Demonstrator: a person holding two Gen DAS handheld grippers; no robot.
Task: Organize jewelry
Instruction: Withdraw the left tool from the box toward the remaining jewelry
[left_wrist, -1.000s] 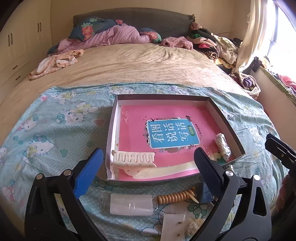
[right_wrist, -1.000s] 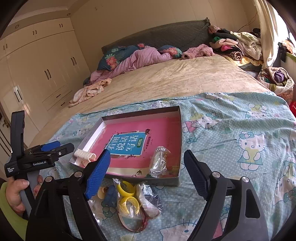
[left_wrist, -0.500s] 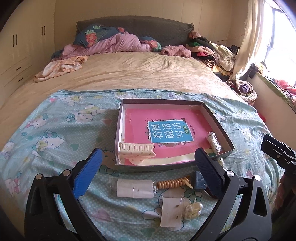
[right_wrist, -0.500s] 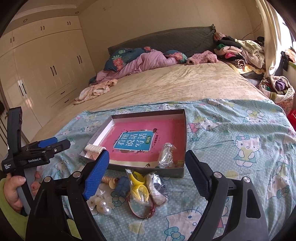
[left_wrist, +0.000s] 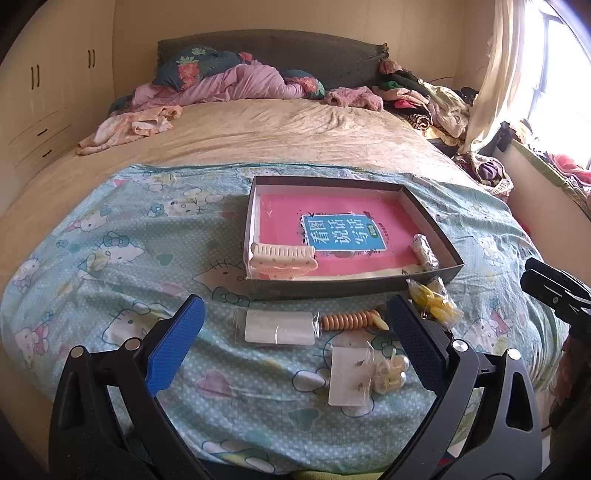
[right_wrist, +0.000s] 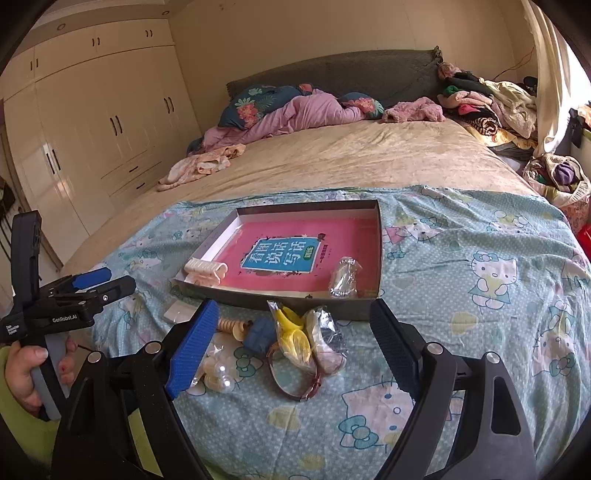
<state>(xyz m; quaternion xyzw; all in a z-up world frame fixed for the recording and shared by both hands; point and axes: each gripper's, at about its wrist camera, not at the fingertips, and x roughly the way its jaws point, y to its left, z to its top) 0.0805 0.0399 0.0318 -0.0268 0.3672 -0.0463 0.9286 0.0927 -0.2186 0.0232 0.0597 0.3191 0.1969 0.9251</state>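
Observation:
A shallow grey box (left_wrist: 432, 221) (right_wrist: 378, 254) with a pink booklet lining it lies on the cartoon-cat sheet. Inside it rest a cream hair claw (left_wrist: 282, 258) (right_wrist: 205, 271) and a small clear bag (left_wrist: 424, 249) (right_wrist: 343, 277). In front of the box lie a clear packet (left_wrist: 279, 326), a wooden bead string (left_wrist: 351, 319), an earring card with pearls (left_wrist: 364, 373), yellow rings in a bag (right_wrist: 293, 332) and a brown strap (right_wrist: 295, 380). My left gripper (left_wrist: 295, 338) and my right gripper (right_wrist: 295, 341) both stand open above these loose pieces, holding nothing.
Crumpled pink bedding and pillows (left_wrist: 229, 81) sit at the headboard. Clothes are piled at the far right (right_wrist: 491, 103) near a curtain. White wardrobes (right_wrist: 92, 129) line the left wall. A hand (right_wrist: 22, 373) holds the left gripper's handle at the left edge of the right wrist view.
Both grippers have drawn back from the box toward the bed's near edge, so more loose jewelry shows in front of it. Both stay open, and nothing was picked up.

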